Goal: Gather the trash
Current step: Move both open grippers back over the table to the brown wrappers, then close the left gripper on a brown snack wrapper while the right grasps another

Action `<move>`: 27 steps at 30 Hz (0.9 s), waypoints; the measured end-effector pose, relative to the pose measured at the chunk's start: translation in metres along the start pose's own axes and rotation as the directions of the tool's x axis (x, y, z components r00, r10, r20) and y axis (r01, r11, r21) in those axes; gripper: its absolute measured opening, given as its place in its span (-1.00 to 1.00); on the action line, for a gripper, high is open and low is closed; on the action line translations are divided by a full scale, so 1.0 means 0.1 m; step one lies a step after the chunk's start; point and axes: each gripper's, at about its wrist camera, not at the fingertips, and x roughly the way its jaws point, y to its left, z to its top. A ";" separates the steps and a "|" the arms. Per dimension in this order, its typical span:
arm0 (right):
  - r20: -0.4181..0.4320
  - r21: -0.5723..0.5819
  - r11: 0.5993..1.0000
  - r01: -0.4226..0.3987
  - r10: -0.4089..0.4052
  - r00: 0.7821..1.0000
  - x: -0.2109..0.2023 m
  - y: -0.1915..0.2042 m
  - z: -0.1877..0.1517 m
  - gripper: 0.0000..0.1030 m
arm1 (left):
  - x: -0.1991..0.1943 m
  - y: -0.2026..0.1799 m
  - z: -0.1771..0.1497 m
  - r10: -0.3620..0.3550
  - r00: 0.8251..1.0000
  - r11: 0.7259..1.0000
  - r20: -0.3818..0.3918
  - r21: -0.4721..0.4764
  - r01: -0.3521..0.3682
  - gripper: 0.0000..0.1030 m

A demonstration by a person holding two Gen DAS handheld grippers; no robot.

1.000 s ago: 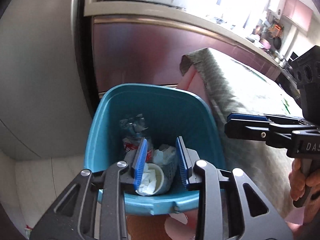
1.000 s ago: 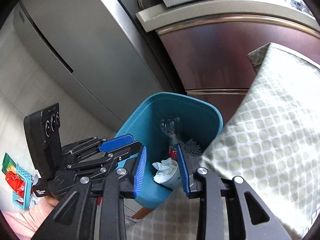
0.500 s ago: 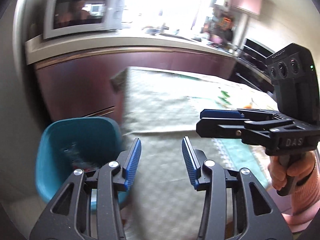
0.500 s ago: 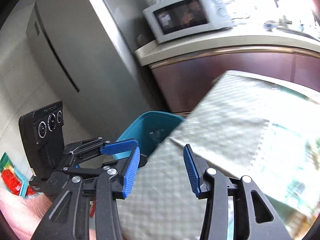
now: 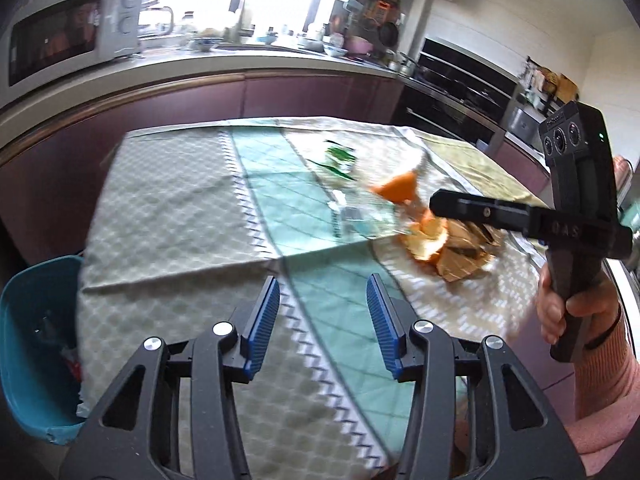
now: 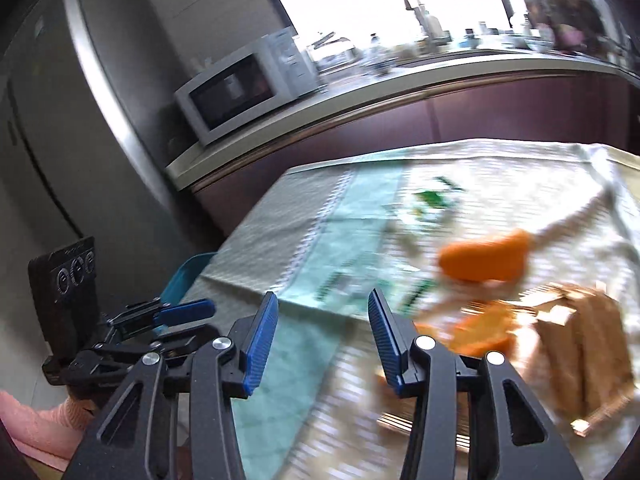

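Orange peel (image 5: pixel 426 236) on tablecloth (image 5: pixel 168 216), ahead-right of left hand-held gripper (image 5: pixel 323 312), jaws opening, empty.

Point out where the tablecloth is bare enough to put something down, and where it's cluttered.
Free: the tablecloth from the corner above the teal bin across to its green stripe, and the near strip under the left gripper. Crowded: the far right, with orange peel, brown paper and a clear wrapper.
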 end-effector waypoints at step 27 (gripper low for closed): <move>0.050 0.322 0.923 0.209 -0.238 0.970 -0.64 -1.74 -0.42 0.17 | 1.09 -1.40 -0.04 -0.117 0.976 0.956 -0.185 0.244 0.161 -0.07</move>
